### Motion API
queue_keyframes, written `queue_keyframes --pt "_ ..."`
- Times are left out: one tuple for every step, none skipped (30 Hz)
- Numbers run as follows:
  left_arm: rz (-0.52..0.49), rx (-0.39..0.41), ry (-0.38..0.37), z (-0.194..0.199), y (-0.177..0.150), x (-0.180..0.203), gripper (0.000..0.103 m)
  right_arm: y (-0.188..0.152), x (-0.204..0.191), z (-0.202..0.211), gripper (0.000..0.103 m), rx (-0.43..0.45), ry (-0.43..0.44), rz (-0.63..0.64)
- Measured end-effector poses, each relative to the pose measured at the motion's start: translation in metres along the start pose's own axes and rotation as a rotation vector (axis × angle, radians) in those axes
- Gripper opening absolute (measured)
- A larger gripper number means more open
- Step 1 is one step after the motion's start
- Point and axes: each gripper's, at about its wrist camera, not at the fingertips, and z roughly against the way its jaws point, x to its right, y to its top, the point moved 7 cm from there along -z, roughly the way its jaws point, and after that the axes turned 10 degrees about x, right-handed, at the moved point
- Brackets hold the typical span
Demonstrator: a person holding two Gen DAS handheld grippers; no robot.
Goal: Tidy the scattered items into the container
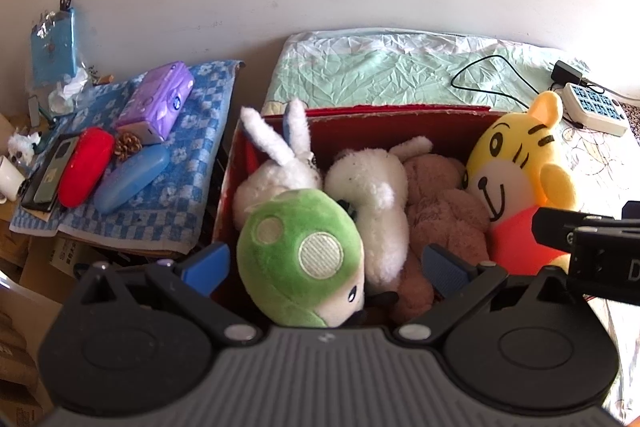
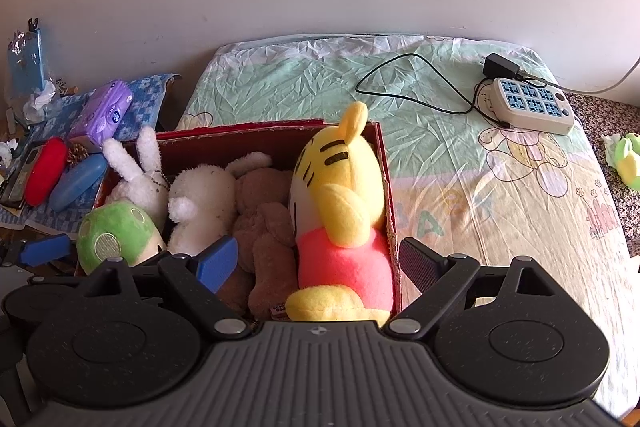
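**Desk:** Left gripper [image 1: 326, 259] first. How does it stand in its own camera?

**Photographer:** Spread wide and holding nothing, its blue pads on either side of the green mushroom plush [image 1: 300, 255], which lies directly ahead at the near-left corner of the red box [image 1: 400, 115]. Five soft toys are in that box: the mushroom, a white rabbit [image 1: 280, 155], a white plush [image 1: 372, 199], a brown plush [image 1: 444, 203] and the yellow tiger [image 1: 516, 179] at the right end. On the blue checked cloth [image 1: 192, 179] to the left are one purple pack [image 1: 158, 103], one red case [image 1: 84, 167] and one blue case [image 1: 132, 179].

**Desk:** And the right wrist view?

**Photographer:** Right gripper [image 2: 320, 263] is open too, gripping nothing. The tiger [image 2: 340, 195] lies just ahead, its long axis running away from the camera along the box's right wall. One item is loose on the bed: a yellow-green object [image 2: 628, 159] far right, well apart from the box. The right hand looks nearer to it. One power strip [image 2: 532, 107] sits beyond.
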Motion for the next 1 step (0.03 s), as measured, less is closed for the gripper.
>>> queue_keyframes --pt "0.002 -0.003 -0.002 -0.0004 -0.0006 -0.0001 0.102 -0.0001 -0.0001 0.0002 0.090 -0.001 -0.001 -0.001"
